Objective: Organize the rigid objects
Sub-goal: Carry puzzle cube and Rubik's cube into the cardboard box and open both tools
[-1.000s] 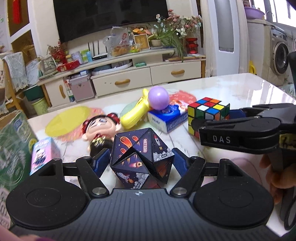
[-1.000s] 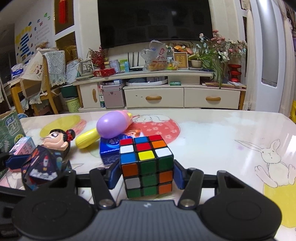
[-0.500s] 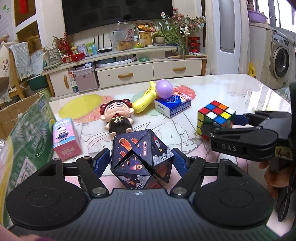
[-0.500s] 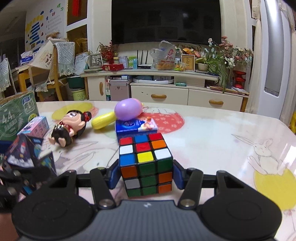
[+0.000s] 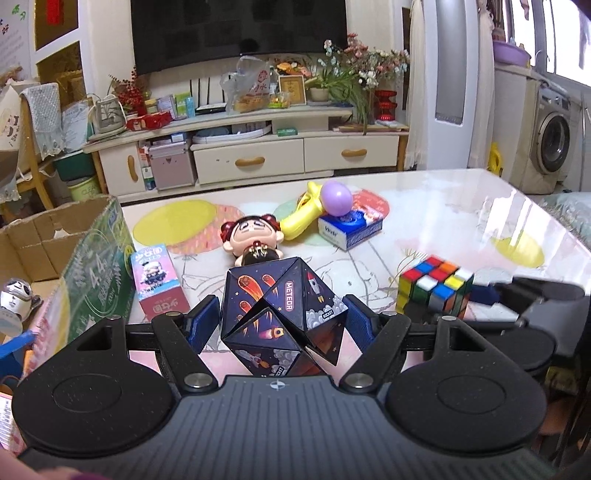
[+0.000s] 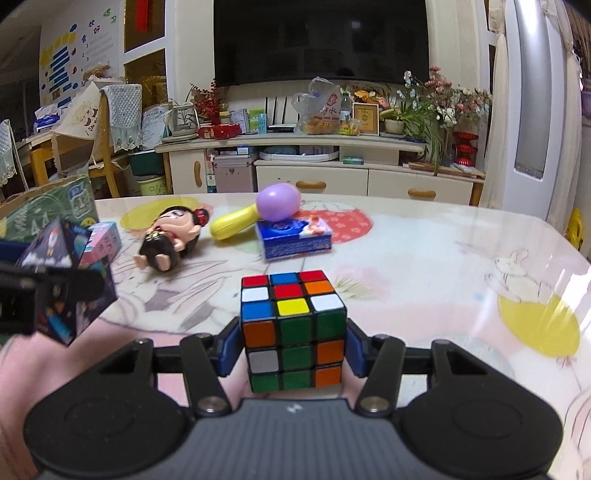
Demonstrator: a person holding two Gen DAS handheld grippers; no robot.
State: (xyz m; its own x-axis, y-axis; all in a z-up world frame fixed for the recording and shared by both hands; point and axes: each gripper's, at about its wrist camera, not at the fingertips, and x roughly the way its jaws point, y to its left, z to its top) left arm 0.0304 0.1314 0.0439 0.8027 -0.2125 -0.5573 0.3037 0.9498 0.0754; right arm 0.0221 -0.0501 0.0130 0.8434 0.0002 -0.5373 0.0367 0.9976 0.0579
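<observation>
Beyond the far edge of my desk [image 5: 461, 206], a glossy pale top printed with yellow patches and rabbit drawings, a long cream cabinet [image 5: 258, 155] with drawers runs along the back wall. A big dark television [image 6: 321, 40] hangs over it, and flowers in pots [image 5: 354, 77] crowd its right end. Past the desk's right corner a washing machine [image 5: 554, 147] stands beneath a bright window [image 5: 569, 33]. Off the left edge I see a wooden chair draped with lace cloth [image 6: 114, 122] and a wall with blue and yellow stickers [image 6: 62, 62].
</observation>
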